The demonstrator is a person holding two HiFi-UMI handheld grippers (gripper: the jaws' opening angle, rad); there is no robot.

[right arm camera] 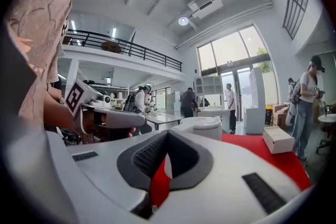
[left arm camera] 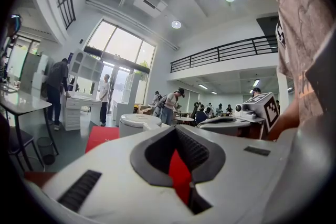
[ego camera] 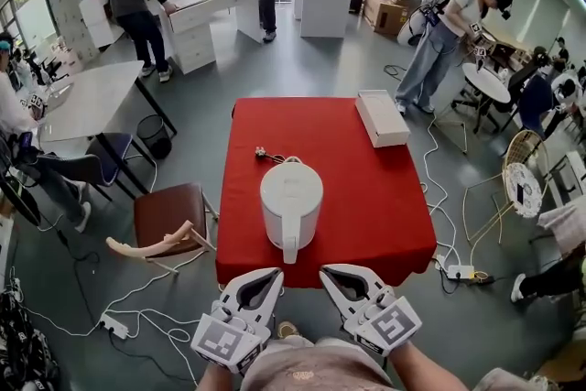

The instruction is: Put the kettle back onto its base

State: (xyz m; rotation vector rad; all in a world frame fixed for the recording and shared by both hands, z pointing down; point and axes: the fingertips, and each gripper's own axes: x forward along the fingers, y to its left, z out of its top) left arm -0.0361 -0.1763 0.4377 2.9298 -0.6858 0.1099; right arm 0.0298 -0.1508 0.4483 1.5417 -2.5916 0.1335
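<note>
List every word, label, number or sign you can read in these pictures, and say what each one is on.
No text can be read in any view.
left marker cube: black-and-white square pattern, no letters.
right marker cube: the same kind of pattern, no letters.
kettle: plain white, no label visible.
white box: no print can be made out.
shirt: dark print, too blurred to read.
</note>
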